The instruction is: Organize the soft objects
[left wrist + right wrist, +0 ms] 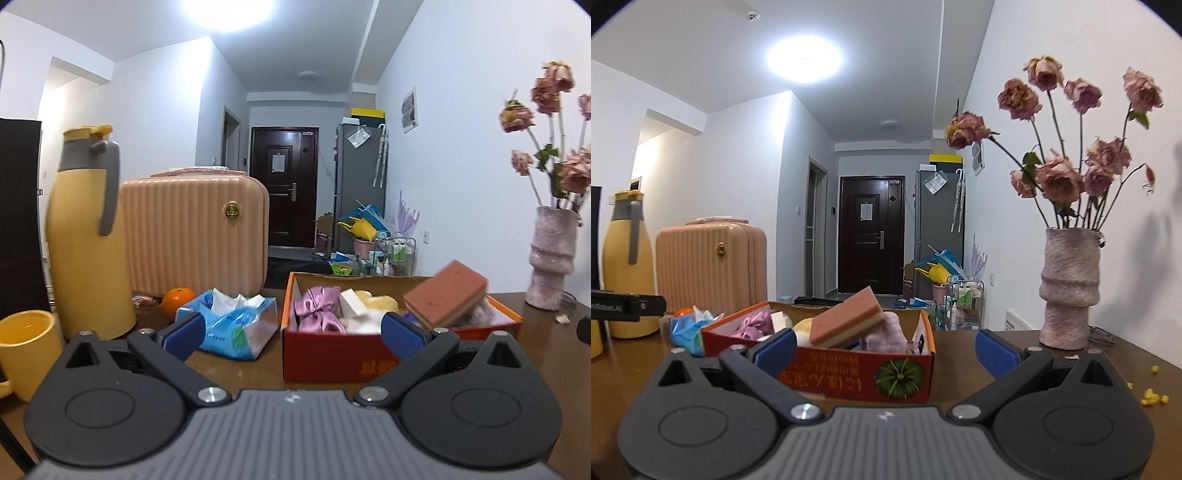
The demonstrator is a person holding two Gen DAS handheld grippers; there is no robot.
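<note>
A red cardboard box point(332, 360) point(849, 376) stands on the brown table and holds soft things. A pink and tan sponge point(447, 297) point(846, 321) lies tilted on top of them, blurred in the left wrist view. Beside it are a purple satin bow point(317, 308) point(753, 325), white and yellow foam pieces point(364, 304) and a fuzzy lilac item point(886, 334). A blue tissue pack point(231, 323) point(687, 330) lies left of the box. My left gripper point(291, 334) is open, empty, in front of the box. My right gripper point(884, 349) is open and empty too.
A yellow thermos point(86, 236), a yellow mug point(27, 349), a pink ribbed case point(195, 232) and an orange point(179, 301) stand at the left. A pink vase of dried roses point(1067, 291) is at the right, with yellow crumbs point(1152, 397) near the table edge.
</note>
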